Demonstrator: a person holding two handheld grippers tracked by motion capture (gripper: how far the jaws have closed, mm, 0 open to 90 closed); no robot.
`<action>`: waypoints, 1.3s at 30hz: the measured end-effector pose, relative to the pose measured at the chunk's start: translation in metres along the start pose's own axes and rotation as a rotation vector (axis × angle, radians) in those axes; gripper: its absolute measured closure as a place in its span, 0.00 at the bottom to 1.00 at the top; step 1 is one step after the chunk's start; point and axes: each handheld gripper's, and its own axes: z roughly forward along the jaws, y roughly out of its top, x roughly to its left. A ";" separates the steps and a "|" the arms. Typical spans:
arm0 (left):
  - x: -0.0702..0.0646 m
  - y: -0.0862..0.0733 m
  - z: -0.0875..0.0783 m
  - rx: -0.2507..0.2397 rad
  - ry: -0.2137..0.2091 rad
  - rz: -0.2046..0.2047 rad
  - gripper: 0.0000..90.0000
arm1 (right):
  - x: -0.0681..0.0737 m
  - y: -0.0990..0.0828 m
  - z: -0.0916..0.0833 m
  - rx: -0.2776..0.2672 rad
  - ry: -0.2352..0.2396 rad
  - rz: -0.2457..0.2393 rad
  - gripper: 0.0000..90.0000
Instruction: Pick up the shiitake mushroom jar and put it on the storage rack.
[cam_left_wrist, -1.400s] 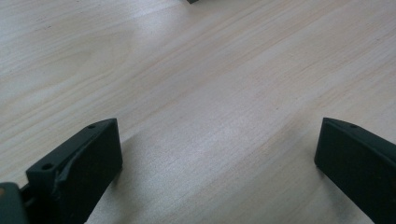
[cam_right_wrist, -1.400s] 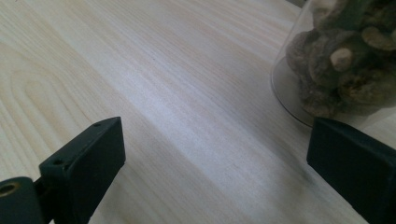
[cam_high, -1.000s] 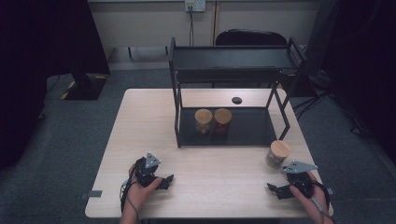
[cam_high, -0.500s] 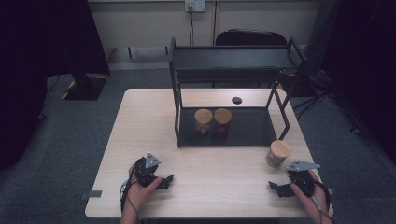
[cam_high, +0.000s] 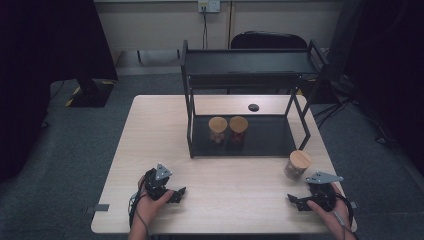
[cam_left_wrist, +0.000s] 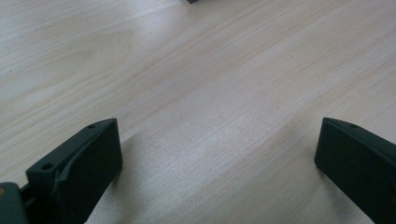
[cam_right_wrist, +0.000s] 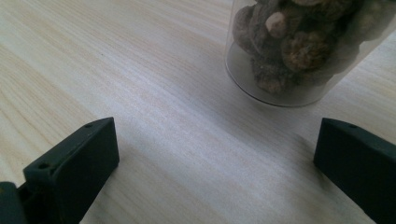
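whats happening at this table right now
A person holds a two-jaw gripper in each hand near the table's front edge. The right gripper, jaws just opened and empty, sits close to a wooden-lidded jar of brown lumps. The left gripper is open over bare wood. Two similar jars stand on the black rack's lower shelf.

A cork-lidded jar stands just beyond the right claw (both on the table).
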 end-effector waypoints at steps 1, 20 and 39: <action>0.000 0.000 0.000 0.000 0.000 0.000 0.00 | 0.000 0.000 0.000 0.002 0.000 0.000 0.00; 0.000 0.000 0.000 0.000 0.000 0.000 0.00 | -0.006 0.015 0.000 -0.026 -0.035 0.043 0.02; 0.000 0.000 0.000 0.000 0.000 0.000 0.00 | -0.015 0.033 0.010 -0.069 -0.068 0.103 0.04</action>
